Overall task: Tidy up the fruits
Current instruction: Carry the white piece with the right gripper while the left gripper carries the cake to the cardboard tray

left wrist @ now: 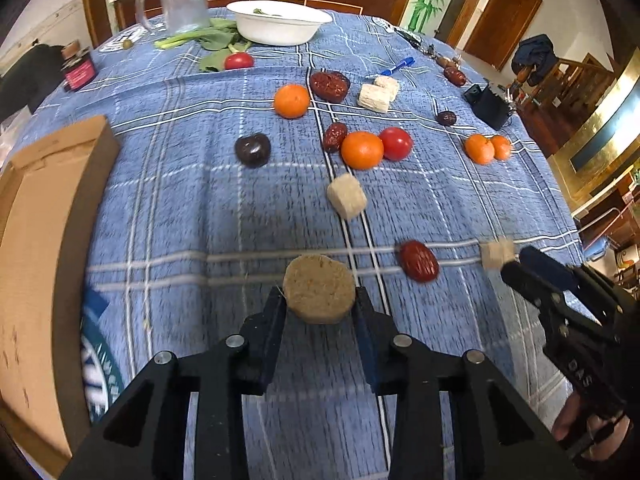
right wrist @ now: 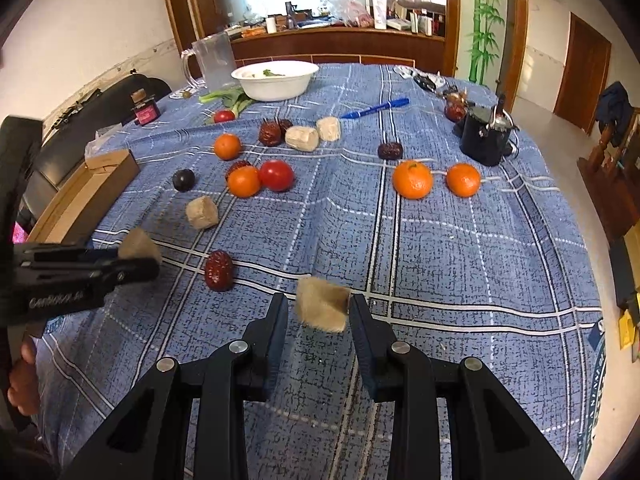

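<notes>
Gripping a round tan cake (left wrist: 319, 294), the left gripper (left wrist: 320, 308) is clamped on its sides. The right gripper (right wrist: 319, 312) pinches a tan cube (right wrist: 322, 305), both lifted above the tablecloth (right wrist: 440, 260), likely to sort snacks from the oranges (right wrist: 413, 179) mid-table.

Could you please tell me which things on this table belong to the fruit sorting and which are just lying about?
Part of the job:
- oranges
- tomatoes
- red dates
- dark plum
- cardboard box, probably

Lying about:
- blue pen
- clear jug
- white bowl
- leafy greens
- small jar
</notes>
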A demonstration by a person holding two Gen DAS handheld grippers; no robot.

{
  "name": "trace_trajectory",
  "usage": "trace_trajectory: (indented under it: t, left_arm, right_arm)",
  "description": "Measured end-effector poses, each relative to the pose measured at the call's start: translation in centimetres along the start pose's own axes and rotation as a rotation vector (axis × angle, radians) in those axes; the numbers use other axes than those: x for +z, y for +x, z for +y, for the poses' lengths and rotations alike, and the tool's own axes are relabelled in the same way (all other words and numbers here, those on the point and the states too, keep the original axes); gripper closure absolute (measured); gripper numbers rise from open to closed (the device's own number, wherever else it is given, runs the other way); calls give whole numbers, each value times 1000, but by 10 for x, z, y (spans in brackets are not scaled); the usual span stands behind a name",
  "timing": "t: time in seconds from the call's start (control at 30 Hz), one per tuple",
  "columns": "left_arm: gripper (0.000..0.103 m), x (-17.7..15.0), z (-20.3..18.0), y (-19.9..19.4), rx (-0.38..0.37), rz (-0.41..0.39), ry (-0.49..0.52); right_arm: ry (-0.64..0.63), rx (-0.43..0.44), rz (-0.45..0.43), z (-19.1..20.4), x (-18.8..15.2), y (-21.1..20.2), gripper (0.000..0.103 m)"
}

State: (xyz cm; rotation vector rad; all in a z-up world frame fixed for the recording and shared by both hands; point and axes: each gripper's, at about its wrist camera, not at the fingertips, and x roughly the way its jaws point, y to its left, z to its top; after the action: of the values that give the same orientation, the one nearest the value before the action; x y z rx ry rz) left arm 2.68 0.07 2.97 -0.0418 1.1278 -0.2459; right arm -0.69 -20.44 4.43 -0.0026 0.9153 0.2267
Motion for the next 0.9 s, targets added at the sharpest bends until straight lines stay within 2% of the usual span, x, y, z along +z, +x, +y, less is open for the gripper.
trace_trajectory:
  t: [0.07,0.13,0.2,0.27,0.33,0.37,0.47,0.5,0.57,0.6,0.9]
  left_arm:
    - [71,-5,1,-8,9,-12,-7]
    - [71,-11,4,-12,17,-11,-18]
    - [71,-14,6,-12,7,-13,-12]
    - [71,-17,10,-11,13,-12,-9]
    - [71,-18,14,-8,-8,2,-19]
    - [71,-19,15,-6,-14,5,-20]
    - [71,-22,18,-3,-24,12,-23]
    - [71,-22,18,-1,-31,16,-23]
    - [71,-22,19,2,-30,21,-18]
    - [71,-22,19,3,-34,22,-17]
    - [71,-23,24,-12,-97,0,-21]
  right_arm:
    - [-27,3,-10,4,1,-4,69]
    - [-51,-30,6,6,0,-2,69]
    - [-29,-23,29,1,-1,1,69]
    - [-6,-52,20,-5,1,0,67]
    - [15,-58,38,-9,4,5,41]
    - [30,-51,54,-10,5,9,41]
    - [47,-48,85,-11,6,24,41]
    - [53,-37,96,-11,5,28,44]
    - [53,-51,84,-10,5,31,66]
    - [48,-46,88,-9,6,32,69]
    - [74,-44,8,-2,5,-12,68]
